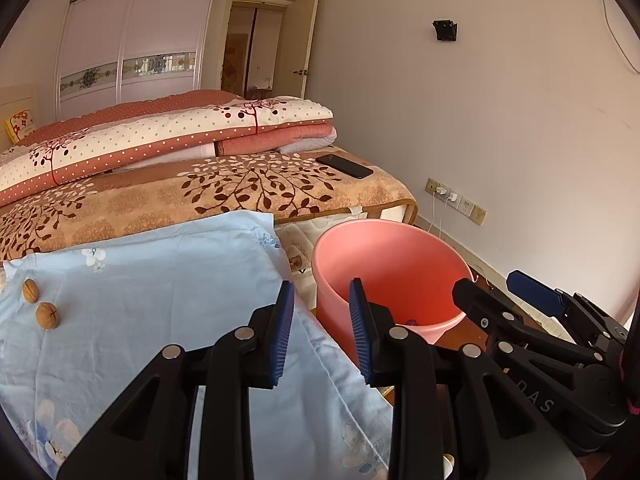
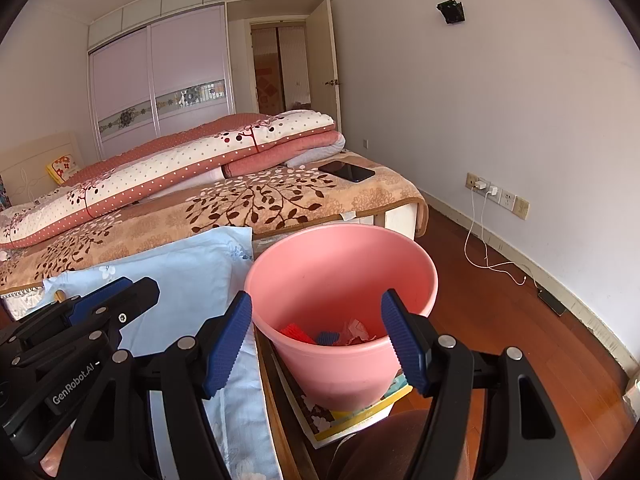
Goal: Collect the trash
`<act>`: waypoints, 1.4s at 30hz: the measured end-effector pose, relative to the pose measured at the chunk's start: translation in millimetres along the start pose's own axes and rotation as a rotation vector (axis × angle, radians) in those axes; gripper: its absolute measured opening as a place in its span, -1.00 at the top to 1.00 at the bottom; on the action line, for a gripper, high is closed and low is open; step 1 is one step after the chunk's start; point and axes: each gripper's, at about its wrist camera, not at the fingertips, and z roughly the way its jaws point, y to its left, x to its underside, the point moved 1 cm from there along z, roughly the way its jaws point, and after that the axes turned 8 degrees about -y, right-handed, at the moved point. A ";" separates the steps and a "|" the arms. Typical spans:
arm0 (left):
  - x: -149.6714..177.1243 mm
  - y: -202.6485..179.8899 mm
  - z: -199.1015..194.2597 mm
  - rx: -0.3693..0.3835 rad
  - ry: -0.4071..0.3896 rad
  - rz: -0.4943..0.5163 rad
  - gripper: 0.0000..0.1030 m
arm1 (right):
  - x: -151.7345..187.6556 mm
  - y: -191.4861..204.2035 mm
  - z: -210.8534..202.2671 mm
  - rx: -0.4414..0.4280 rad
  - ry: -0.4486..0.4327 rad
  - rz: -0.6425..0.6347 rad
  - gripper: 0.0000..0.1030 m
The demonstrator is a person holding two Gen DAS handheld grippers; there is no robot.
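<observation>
Above the pink bin (image 2: 340, 280), right gripper (image 2: 320, 344) fingers wide, empty.

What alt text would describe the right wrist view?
The open right hand-held gripper hovers in front of a round pink plastic bucket holding crumpled scraps, beside a light blue floral cloth and a bed.

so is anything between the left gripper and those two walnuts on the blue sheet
Nothing visible. The left gripper is open and empty, and only bare blue sheet lies between it and the two walnuts to its left.
</observation>
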 end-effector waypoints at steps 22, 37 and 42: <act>8.1 7.0 1.5 0.000 0.013 0.000 0.45 | 4.7 2.3 3.2 -0.002 0.012 -0.005 -0.29; 8.0 7.4 2.0 -0.015 0.014 0.003 0.44 | 6.4 5.6 8.1 -0.003 0.028 -0.011 -0.29; 7.5 9.0 2.6 -0.017 0.017 -0.002 0.44 | 6.7 7.4 9.0 -0.006 0.030 -0.015 -0.29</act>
